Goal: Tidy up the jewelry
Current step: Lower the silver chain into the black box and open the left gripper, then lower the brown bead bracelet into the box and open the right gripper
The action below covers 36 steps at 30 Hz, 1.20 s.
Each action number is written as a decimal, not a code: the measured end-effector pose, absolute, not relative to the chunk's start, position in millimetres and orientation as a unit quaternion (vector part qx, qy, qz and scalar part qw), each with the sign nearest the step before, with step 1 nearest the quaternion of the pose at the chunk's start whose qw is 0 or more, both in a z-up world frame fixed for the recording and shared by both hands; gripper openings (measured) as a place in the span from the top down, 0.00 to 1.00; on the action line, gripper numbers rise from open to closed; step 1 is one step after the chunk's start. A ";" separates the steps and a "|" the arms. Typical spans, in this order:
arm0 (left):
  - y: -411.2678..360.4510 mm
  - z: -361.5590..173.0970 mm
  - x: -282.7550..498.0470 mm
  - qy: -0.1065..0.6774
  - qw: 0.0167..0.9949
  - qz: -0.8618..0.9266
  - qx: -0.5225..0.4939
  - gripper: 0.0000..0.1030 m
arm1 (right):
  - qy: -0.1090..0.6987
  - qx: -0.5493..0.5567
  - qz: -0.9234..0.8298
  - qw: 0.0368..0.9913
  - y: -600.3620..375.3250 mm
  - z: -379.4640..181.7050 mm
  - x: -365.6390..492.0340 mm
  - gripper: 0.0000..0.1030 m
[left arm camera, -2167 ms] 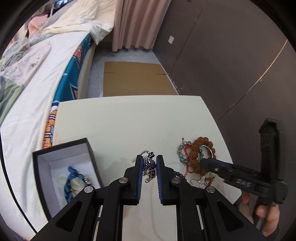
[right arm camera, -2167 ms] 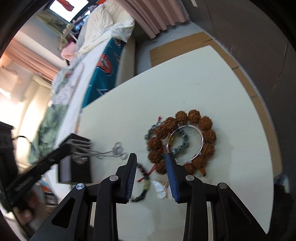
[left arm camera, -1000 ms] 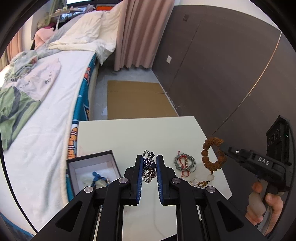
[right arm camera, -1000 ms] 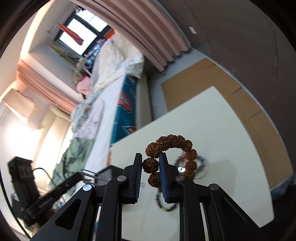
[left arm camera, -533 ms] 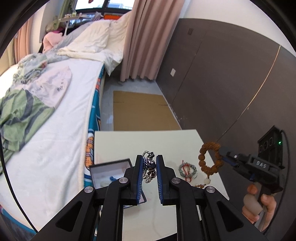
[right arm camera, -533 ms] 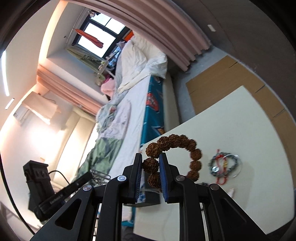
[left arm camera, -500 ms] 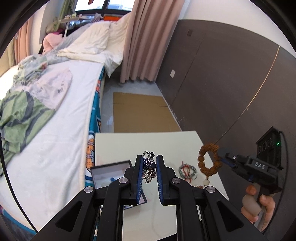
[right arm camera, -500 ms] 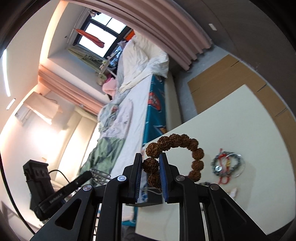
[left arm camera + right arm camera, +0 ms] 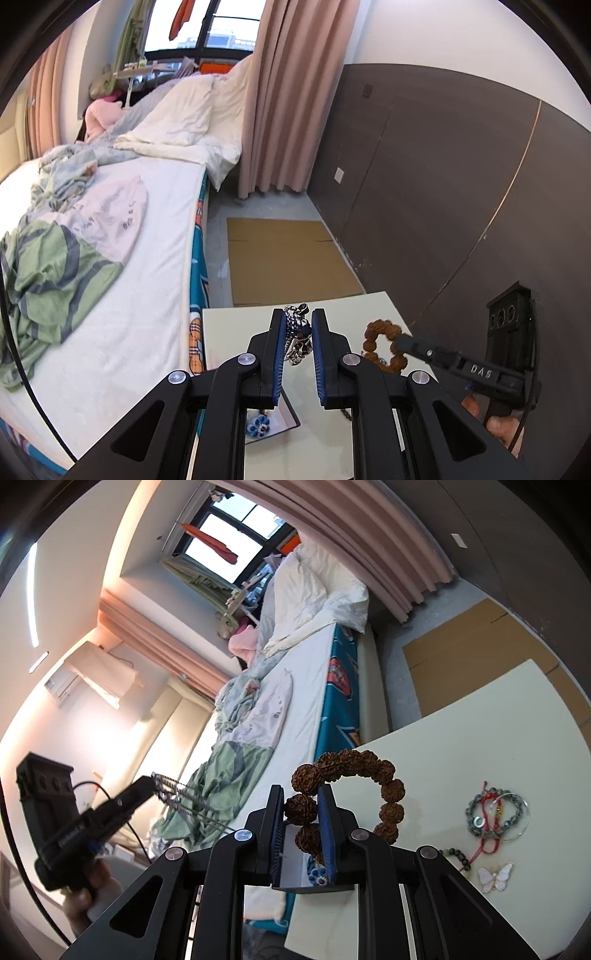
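Midway through: the left hand-held gripper (image 9: 298, 334) is clamped on a silver chain (image 9: 297, 338) and the right hand-held gripper (image 9: 302, 808) on a brown bead bracelet (image 9: 347, 794), both raised mid-frame, while bracelets (image 9: 496, 814) and a butterfly brooch (image 9: 495, 877) lie unsorted at the counter's (image 9: 480, 738) lower right.

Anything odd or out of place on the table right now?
Only loose items: the green bead bracelet, tangled with a red cord, and a butterfly charm lie on the table outside the box. Nothing looks spilled or damaged.
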<state>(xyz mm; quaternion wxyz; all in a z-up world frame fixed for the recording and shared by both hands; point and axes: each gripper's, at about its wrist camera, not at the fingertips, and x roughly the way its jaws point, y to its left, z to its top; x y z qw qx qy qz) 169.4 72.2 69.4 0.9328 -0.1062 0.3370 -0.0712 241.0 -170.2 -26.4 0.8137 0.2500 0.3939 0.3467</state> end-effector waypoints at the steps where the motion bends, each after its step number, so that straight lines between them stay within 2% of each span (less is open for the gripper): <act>1: 73.2 69.4 169.7 0.337 0.933 -0.071 -0.105 0.86 | 0.394 0.247 0.349 0.813 -168.0 -27.7 241.0 0.81; 9: 79.2 41.5 181.9 0.354 0.926 -0.062 -0.113 0.86 | 0.390 0.234 0.364 0.813 -153.6 -27.6 234.7 0.81; 23: 71.8 -69.6 213.4 0.478 0.863 -0.057 -0.151 0.85 | 0.396 0.250 0.357 0.808 -145.4 -34.0 238.3 0.81; 25: 75.6 -75.3 215.0 0.487 0.856 -0.057 -0.163 0.76 | 0.397 0.250 0.360 0.806 -144.7 -35.4 238.0 0.81; 27: 82.0 -74.5 212.4 0.480 0.859 -0.053 -0.171 0.37 | 0.399 0.249 0.363 0.805 -142.1 -35.8 237.1 0.81; 28: 85.2 -72.0 210.8 0.473 0.862 -0.051 -0.175 0.31 | 0.400 0.248 0.364 0.804 -140.7 -36.0 236.5 0.81; 29: 90.0 -68.6 207.0 0.463 0.867 -0.046 -0.179 0.28 | 0.401 0.246 0.365 0.803 -139.1 -36.1 236.3 0.81; 36: 111.8 -59.1 189.7 0.448 0.875 -0.030 -0.183 0.28 | 0.404 0.233 0.380 0.799 -121.2 -35.9 233.9 0.81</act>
